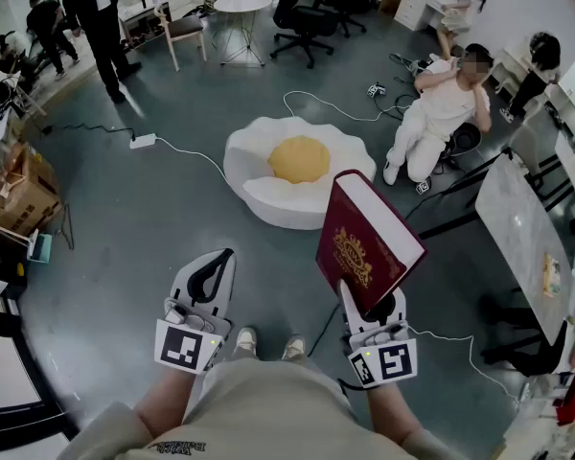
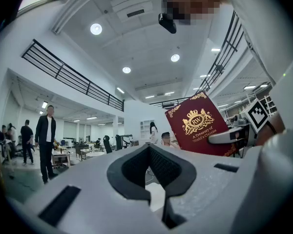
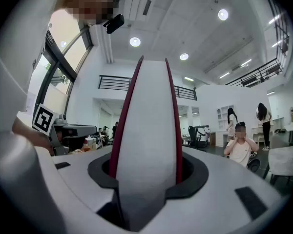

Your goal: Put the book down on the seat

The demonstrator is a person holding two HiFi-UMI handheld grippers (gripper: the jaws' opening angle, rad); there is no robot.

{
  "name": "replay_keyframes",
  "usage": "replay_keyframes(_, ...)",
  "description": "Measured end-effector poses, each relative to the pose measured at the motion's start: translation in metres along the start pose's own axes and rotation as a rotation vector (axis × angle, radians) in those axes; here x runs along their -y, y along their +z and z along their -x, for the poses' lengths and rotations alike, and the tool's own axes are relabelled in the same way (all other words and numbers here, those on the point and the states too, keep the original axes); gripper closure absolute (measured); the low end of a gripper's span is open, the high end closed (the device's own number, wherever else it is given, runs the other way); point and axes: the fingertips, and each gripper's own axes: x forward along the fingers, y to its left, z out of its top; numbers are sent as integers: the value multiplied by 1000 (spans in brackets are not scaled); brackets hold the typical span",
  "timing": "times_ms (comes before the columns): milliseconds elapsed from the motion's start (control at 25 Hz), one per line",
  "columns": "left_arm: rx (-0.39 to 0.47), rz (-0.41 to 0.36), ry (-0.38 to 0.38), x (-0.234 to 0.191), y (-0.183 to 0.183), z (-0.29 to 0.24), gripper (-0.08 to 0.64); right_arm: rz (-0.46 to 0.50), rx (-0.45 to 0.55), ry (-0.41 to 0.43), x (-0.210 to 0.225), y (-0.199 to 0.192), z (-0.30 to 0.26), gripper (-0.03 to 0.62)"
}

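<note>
Grey floor (image 1: 153, 238) with cables (image 1: 187, 151), round white table (image 1: 242, 3), black office chairs (image 1: 302, 17).

The red book (image 2: 198, 126) bears "RW" and "A Treasury of World's Classics" in gold on its cover

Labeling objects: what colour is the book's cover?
Dark red with a gold crest; the book shows best in the left gripper view.

Head view steeply down, gripper views level, sharing book (image 1: 356, 249)
</note>
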Motion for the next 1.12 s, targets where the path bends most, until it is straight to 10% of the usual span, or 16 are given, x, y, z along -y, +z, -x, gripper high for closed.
replay_keyframes(1120,-68,-1,23,28,-24,-10,557,-74,-28,18,34,-24,17,376)
